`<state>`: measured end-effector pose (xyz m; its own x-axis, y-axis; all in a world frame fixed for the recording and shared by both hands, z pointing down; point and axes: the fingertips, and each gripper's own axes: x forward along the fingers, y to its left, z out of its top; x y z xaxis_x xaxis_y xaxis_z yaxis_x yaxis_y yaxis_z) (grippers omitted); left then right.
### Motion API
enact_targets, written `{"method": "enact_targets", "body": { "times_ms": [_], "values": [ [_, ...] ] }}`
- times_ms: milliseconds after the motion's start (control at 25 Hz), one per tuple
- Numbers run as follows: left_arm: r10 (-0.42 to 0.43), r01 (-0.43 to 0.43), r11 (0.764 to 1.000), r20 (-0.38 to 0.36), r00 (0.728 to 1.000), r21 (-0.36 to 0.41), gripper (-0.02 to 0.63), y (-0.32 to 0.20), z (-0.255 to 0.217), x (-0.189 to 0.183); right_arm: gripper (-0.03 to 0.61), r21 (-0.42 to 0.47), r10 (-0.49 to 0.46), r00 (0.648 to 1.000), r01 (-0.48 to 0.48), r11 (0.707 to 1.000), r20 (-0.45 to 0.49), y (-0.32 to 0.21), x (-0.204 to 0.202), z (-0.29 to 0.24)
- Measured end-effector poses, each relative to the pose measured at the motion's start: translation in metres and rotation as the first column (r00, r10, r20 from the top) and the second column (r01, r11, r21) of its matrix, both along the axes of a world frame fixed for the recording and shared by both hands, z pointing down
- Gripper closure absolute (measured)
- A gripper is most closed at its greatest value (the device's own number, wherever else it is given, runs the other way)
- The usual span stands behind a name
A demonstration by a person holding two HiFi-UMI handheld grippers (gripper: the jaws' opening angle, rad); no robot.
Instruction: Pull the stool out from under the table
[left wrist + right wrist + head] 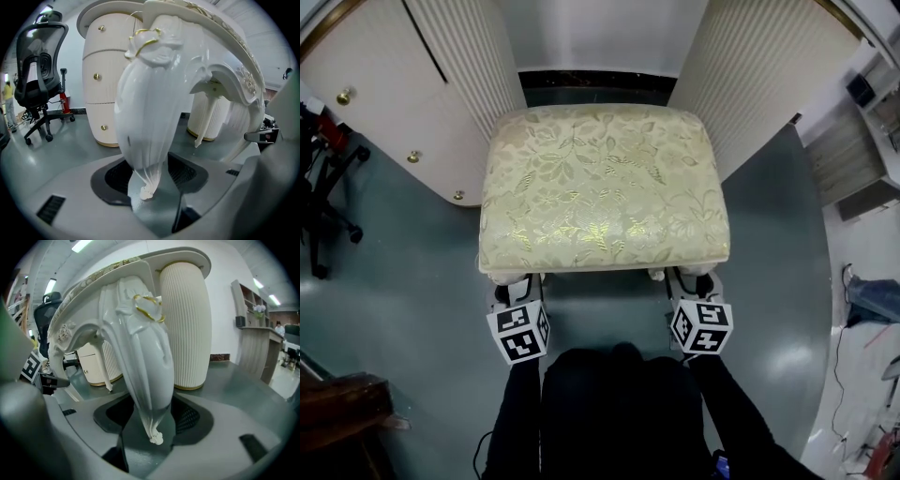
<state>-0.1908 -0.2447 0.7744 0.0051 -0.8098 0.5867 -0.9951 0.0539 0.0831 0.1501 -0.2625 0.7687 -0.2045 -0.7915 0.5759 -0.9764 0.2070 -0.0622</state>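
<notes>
The stool, with a pale gold floral cushion and glossy white carved legs, stands on the grey floor in front of the gap between the table's two ribbed pedestals. In the head view, my left gripper is at its near left leg and my right gripper at its near right leg. The left gripper view shows that leg between the dark pads of my left gripper, and bare floor shows beside its foot. In the right gripper view the other leg stands between the jaws of my right gripper. Both grippers are open around the legs.
The white table's left pedestal has drawers with gold knobs, and the right pedestal is ribbed. A black office chair stands at the left. Cables lie at the right, and a brown piece of furniture sits at the lower left.
</notes>
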Motion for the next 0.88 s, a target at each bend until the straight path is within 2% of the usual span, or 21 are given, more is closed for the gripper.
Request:
{"method": "enact_targets", "body": {
  "times_ms": [200, 440, 600, 880],
  "values": [
    [-0.002, 0.002, 0.998, -0.002, 1.000, -0.067, 0.363, 0.014, 0.010, 0.002, 0.318, -0.033, 0.013, 0.999, -0.011, 0.999, 0.038, 0.010, 0.005, 0.003],
    [-0.021, 0.016, 0.986, -0.029, 0.999, -0.164, 0.357, 0.031, 0.011, 0.006, 0.318, -0.136, 0.017, 0.999, -0.012, 0.991, 0.037, 0.034, 0.010, -0.005],
    [-0.042, 0.030, 0.967, -0.040, 0.998, -0.254, 0.354, 0.049, 0.007, 0.010, 0.318, -0.221, 0.015, 0.999, -0.008, 0.975, 0.030, 0.053, 0.011, -0.011],
    [-0.050, 0.019, 0.930, -0.075, 0.996, -0.368, 0.356, 0.071, -0.015, 0.019, 0.319, -0.309, -0.014, 0.999, 0.026, 0.951, 0.043, 0.063, -0.002, -0.039]
  ]
}}
